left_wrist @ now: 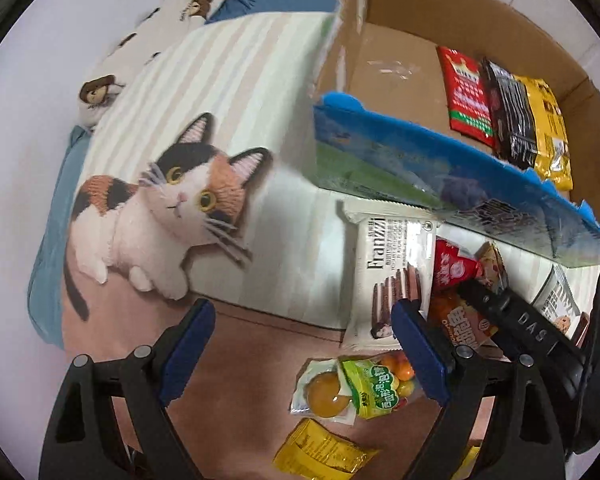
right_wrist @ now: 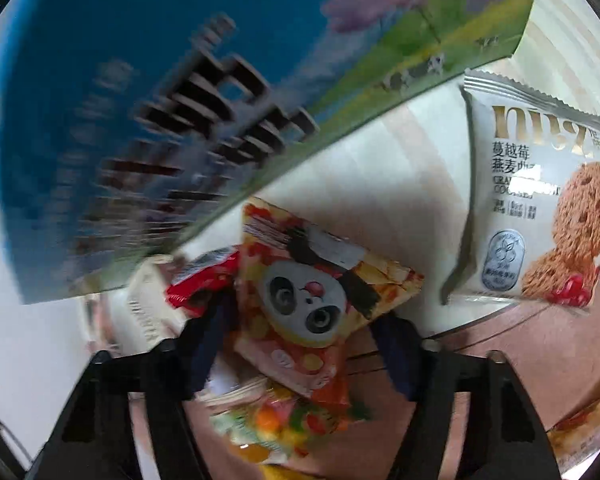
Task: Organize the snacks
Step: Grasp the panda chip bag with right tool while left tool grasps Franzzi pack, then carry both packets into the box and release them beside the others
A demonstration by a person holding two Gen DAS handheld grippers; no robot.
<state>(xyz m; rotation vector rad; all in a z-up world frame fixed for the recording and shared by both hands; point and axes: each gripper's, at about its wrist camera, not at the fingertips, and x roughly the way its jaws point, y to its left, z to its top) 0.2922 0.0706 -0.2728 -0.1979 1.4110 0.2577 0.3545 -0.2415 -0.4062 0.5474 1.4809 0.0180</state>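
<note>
We read "Franzzi" on the white wafer packet [left_wrist: 392, 280], left gripper [left_wrist: 304, 344] jaws apart and empty, right gripper [right_wrist: 300, 344] jaws straddling the panda packet [right_wrist: 316, 300], contact unclear.

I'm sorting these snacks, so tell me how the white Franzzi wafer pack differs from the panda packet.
The Franzzi wafer pack is white with chocolate wafers pictured; the panda packet is red and yellow with a panda face. The wafer pack is long and lies flat on the blanket with nothing gripping it; the panda packet is squarer and sits between the fingers of the right gripper. Both are outside the cardboard box.
</note>
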